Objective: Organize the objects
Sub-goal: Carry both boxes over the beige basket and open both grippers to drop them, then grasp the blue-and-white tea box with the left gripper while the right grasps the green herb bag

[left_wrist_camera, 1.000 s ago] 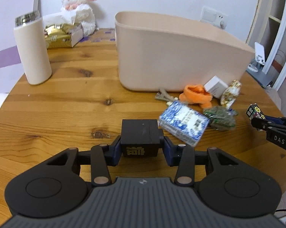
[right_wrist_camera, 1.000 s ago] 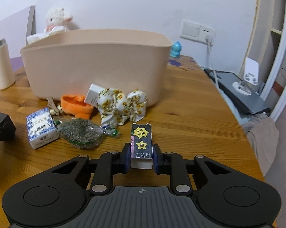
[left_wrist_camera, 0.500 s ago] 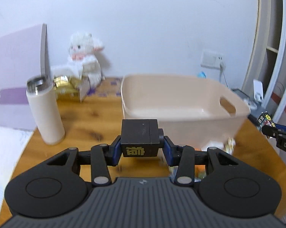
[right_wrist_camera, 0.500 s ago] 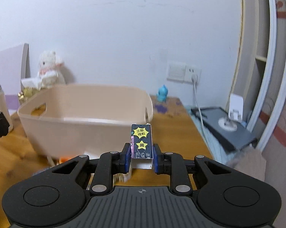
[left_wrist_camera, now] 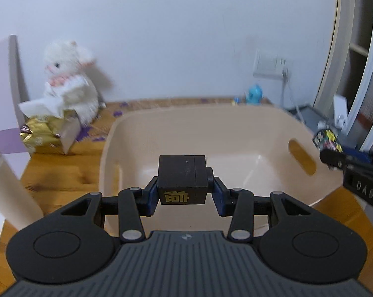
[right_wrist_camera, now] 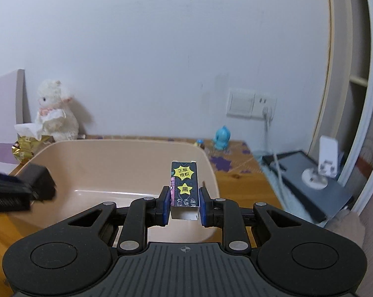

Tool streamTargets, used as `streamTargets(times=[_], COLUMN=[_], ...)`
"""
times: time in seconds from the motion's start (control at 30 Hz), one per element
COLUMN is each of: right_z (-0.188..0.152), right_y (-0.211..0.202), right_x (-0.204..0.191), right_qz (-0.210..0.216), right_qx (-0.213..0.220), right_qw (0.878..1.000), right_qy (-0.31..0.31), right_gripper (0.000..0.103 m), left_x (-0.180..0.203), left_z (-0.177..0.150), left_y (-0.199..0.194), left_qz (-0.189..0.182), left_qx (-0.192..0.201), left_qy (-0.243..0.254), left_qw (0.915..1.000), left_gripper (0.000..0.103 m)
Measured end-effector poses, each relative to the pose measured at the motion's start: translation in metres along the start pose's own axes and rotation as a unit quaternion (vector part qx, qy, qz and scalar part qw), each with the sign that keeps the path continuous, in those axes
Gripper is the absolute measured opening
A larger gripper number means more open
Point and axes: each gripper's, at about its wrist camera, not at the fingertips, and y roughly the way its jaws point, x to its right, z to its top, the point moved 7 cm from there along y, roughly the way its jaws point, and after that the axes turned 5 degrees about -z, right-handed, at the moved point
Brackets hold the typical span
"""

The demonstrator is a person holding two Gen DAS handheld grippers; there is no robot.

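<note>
Here two small boxes are held over the bin (left_wrist_camera: 236,133) — a black cube (left_wrist_camera: 182,179) with a gold mark, clamped between the jaws of the left gripper (left_wrist_camera: 184,193), and a dark carton (right_wrist_camera: 185,185) with yellow star labels, clamped upright between the jaws of the right gripper (right_wrist_camera: 185,206). Both sets of jaws are closed narrowly on their loads, with no gap seen at the pads. The cube is seen against the bin's pale floor, inside the near rim. The carton is seen in front of the bin's right end, close to the rim; whether it is fully inside that wall cannot be told. In the left view the carton and the right gripper are glimpsed at the far right, just beyond the handle slot (left_wrist_camera: 301,157).

The bin is seen to hold nothing on the floor that shows. It is set on a wooden table (right_wrist_camera: 238,180), with a plush lamb (left_wrist_camera: 70,84), a gold packet (left_wrist_camera: 39,133) and a pale flask (left_wrist_camera: 8,193) well off to the left, and a blue figurine (right_wrist_camera: 221,139) behind it.

The step is judged to be the release of both items. If the carton is let go too near the right wall, it could be caught on the rim and tipped out onto the table. The cube could be bounced off the hard floor if dropped from this height. A collision between the two grippers is also possible if both are lowered inward together.
</note>
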Motion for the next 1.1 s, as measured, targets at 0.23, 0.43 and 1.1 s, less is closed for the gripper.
streamTargets(times=[0.23, 0.43, 1.1], right_z=[-0.016, -0.021, -0.067], right_y=[0.035, 0.028, -0.070], right_x=[-0.003, -0.011, -0.001], right_qz=[0.009, 0.004, 0.003], right_qx=[-0.054, -0.044, -0.032], right_qw=[0.998, 0.999, 0.999], right_qy=[0.014, 0.005, -0.035], right_gripper=[0.022, 0.053, 0.101], left_x=[0.000, -0.001, 0.003], left_z=[-0.014, -0.015, -0.068], left_y=[0.036, 0.022, -0.079], left_qz=[0.018, 0.032, 0.027], left_qx=[-0.045, -0.039, 0.018], left_qy=[0.007, 0.014, 0.036], left_qw=[0.9988, 0.9986, 0.9988], left_gripper=[0.047, 0.060, 0.098])
